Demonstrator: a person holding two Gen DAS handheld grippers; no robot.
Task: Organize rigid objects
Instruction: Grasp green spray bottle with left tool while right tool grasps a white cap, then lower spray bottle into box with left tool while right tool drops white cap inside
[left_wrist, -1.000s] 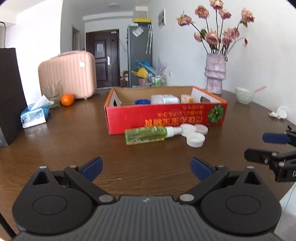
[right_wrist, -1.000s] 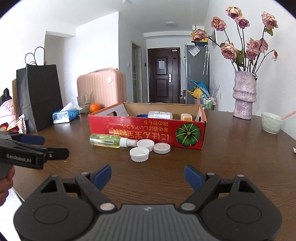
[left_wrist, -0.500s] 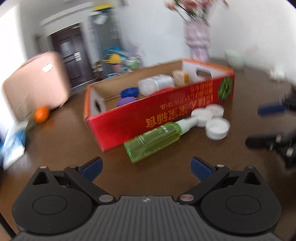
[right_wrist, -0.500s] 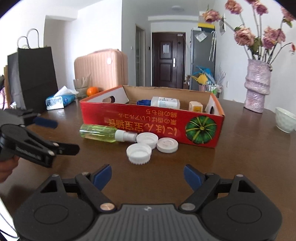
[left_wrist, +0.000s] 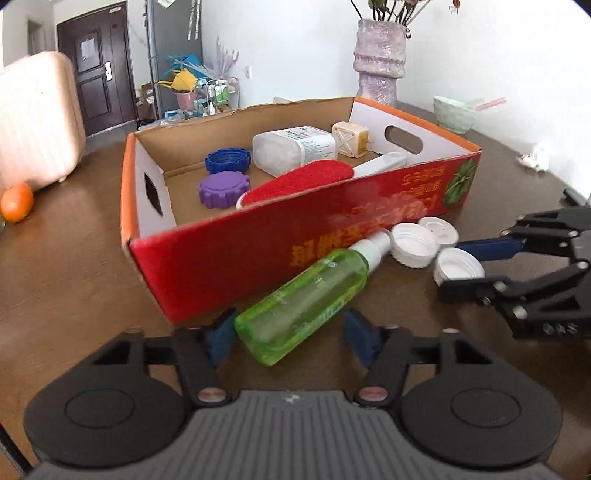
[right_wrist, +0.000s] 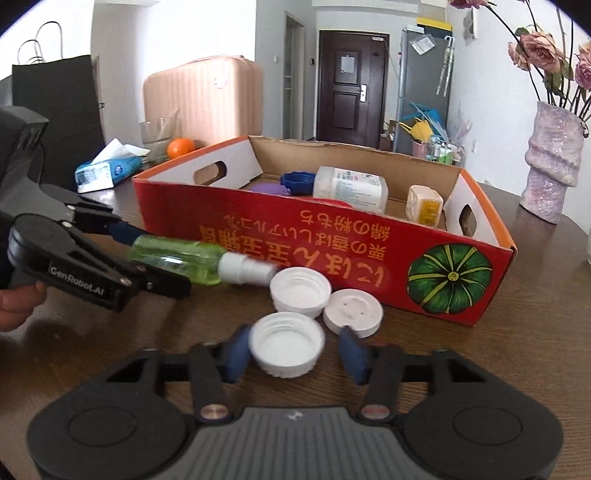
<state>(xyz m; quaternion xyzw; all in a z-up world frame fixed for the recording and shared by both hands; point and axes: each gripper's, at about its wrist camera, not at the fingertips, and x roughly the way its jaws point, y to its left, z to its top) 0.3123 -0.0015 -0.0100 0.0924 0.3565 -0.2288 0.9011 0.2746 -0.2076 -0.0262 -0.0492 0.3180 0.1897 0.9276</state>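
Note:
A green spray bottle (left_wrist: 306, 299) lies on the table against the front of the red cardboard box (left_wrist: 258, 251). My left gripper (left_wrist: 291, 341) is open, its fingers either side of the bottle's base; it also shows in the right wrist view (right_wrist: 147, 254). Three white lids lie by the bottle's nozzle. My right gripper (right_wrist: 291, 350) is open around the nearest white lid (right_wrist: 286, 343), apart from it; it also shows in the left wrist view (left_wrist: 476, 266). The box holds a blue lid (left_wrist: 228, 160), a purple lid (left_wrist: 221, 188), a white container (left_wrist: 295, 149) and a red brush (left_wrist: 295, 181).
A pink vase (right_wrist: 550, 170) with flowers stands at the back right, with a pale bowl (left_wrist: 454, 114) near it. A tissue pack (right_wrist: 107, 171), an orange (right_wrist: 180, 147), a pink suitcase (right_wrist: 199, 99) and a black bag (right_wrist: 55, 96) are at the back left.
Both grippers have moved forward and down to the table. The left one now straddles the green bottle; the right one now straddles the nearest white lid. Both stay open.

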